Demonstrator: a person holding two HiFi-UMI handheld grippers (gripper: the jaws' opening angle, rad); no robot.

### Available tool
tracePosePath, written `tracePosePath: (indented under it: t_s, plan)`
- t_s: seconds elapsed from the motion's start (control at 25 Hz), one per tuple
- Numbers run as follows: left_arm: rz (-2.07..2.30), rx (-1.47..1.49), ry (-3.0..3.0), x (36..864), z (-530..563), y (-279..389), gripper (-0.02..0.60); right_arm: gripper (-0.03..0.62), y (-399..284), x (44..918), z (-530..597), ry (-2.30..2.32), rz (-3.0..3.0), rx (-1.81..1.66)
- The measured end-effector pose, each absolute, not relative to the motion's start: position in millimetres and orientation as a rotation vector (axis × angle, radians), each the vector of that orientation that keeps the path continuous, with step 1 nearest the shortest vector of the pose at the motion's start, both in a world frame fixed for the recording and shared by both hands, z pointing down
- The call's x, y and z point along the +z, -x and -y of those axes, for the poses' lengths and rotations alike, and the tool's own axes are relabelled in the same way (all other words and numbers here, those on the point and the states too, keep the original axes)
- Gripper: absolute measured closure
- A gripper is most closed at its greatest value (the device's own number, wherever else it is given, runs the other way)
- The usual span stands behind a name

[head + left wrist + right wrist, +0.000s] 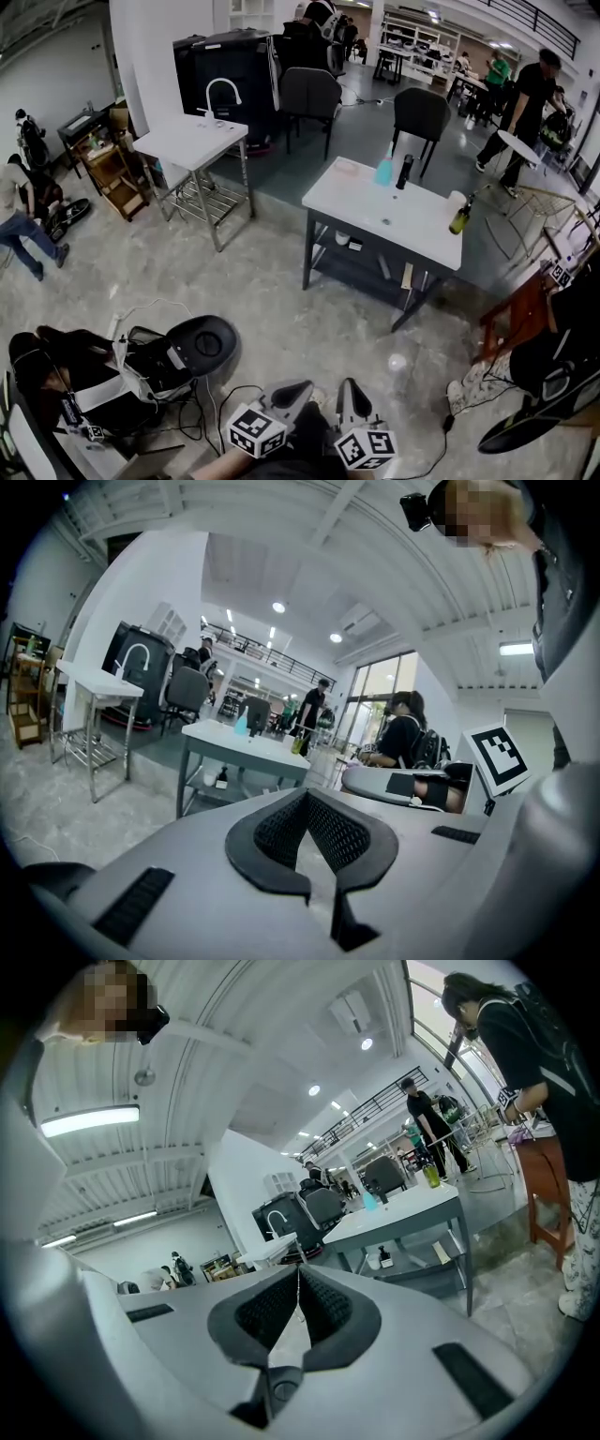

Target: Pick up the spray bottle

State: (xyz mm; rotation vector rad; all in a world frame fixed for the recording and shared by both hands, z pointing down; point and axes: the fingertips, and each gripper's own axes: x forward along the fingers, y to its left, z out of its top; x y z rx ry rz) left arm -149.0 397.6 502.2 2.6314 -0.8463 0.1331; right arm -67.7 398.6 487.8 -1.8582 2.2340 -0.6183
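Note:
The light blue spray bottle (384, 171) stands near the far edge of a white-topped table (375, 217), next to a black bottle (405, 172). It also shows far off in the left gripper view as the spray bottle (242, 724) and in the right gripper view as the spray bottle (369, 1201). My left gripper (292, 392) and right gripper (351, 394) are side by side at the bottom of the head view, well short of the table. The left gripper (307, 795) is shut and empty. The right gripper (299, 1270) is also shut on nothing.
A green glass bottle (459, 217) stands at the table's right corner. A second white table with a faucet (192, 141) is at the left. Black chairs (420, 112) stand behind. A black stool with cables (202, 345) and a wooden chair (520, 314) flank the floor between. People stand at the back right (525, 103).

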Motion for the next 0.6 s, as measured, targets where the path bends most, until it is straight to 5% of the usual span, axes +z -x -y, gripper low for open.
tracePosePath:
  t_s: [0.6]
  plan:
    - [0.869, 0.117, -2.620, 495.8, -293.1, 112.9, 0.575, 0.585, 46.6, 482.8, -300.1, 1.824, -2.309, -0.615]
